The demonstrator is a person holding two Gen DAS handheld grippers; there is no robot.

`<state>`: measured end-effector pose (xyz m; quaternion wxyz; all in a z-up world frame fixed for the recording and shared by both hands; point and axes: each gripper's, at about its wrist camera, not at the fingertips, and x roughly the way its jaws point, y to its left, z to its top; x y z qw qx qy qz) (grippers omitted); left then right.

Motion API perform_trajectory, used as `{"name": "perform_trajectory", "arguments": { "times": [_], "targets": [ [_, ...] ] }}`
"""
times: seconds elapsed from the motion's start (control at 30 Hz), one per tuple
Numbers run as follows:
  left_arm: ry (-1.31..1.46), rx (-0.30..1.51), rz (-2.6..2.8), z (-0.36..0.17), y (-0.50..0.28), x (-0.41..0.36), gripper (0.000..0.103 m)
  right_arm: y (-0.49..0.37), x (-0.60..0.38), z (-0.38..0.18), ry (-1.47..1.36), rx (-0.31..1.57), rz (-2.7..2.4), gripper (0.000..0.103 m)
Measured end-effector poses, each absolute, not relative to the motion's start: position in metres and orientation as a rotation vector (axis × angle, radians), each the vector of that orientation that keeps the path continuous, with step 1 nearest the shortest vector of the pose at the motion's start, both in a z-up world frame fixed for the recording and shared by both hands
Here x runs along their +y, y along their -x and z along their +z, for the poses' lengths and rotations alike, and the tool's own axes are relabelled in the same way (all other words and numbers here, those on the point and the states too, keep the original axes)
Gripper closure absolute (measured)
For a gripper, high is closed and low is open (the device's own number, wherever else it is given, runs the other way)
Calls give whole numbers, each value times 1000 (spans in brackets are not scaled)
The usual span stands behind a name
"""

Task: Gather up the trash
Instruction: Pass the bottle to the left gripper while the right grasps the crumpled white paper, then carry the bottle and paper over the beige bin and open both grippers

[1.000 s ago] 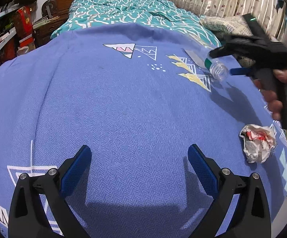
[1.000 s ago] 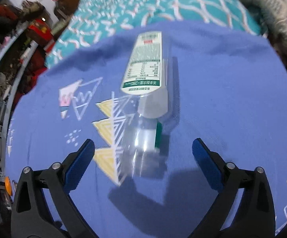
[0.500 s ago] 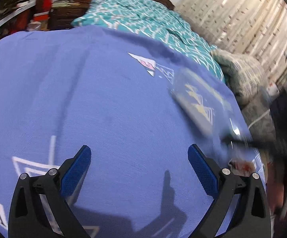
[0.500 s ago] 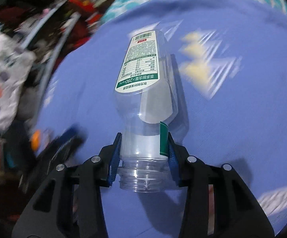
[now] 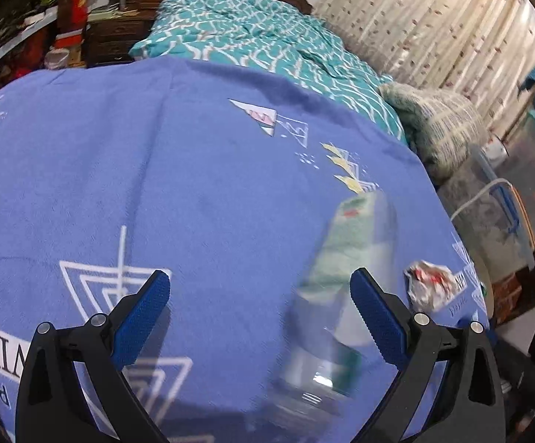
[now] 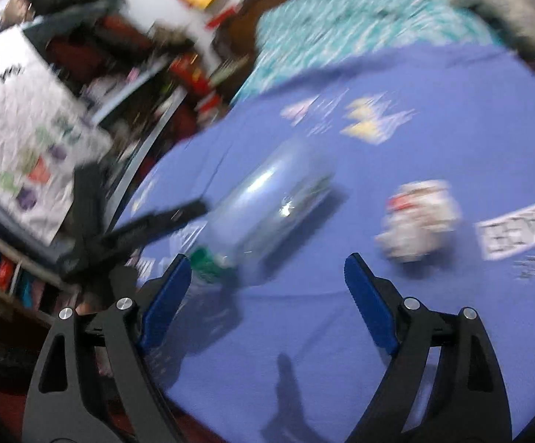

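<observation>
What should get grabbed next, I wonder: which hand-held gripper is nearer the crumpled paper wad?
Right, probably. The crumpled paper wad lies just ahead of the right hand-held gripper, whose empty jaws have just been opening; the left hand-held gripper is beyond the bottle.

Smeared by motion throughout the right wrist view; bottle (image 6: 267, 203) a streaked blur, label unreadable; crumpled wrapper (image 6: 420, 221) print illegible; left gripper (image 6: 156, 221) a dark smear, cut off behind shelf clutter; bottle also ghosted in left view.
</observation>
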<state>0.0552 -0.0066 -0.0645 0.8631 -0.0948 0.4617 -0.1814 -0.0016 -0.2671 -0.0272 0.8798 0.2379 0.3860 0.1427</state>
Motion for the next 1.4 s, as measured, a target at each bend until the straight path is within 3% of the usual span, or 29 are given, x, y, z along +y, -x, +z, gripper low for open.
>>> {"name": "perform_trajectory", "arguments": {
  "times": [0.23,0.87,0.9,0.93,0.97,1.03,1.4],
  "targets": [
    [-32,898,-380,-57,-36,-49,9,12,-340,-48,-602,729,110,18],
    [-450,889,-445,-83,-57,-105,9,-39,-289,-97,-475,853,86,15],
    [-459,903,-446,-87,-59,-109,13,-42,-287,-99,-464,859,85,15],
    [-454,925,-462,-90,-60,-111,27,-45,-284,-100,-450,865,83,24],
    [-441,942,-478,-92,-61,-111,37,-45,-285,-102,-436,868,88,44],
    [-413,959,-483,-94,-62,-111,42,-46,-280,-106,-397,881,92,56],
    [-341,948,-558,-66,-57,-135,43,-11,-333,-79,-472,738,20,60]
  ]
}}
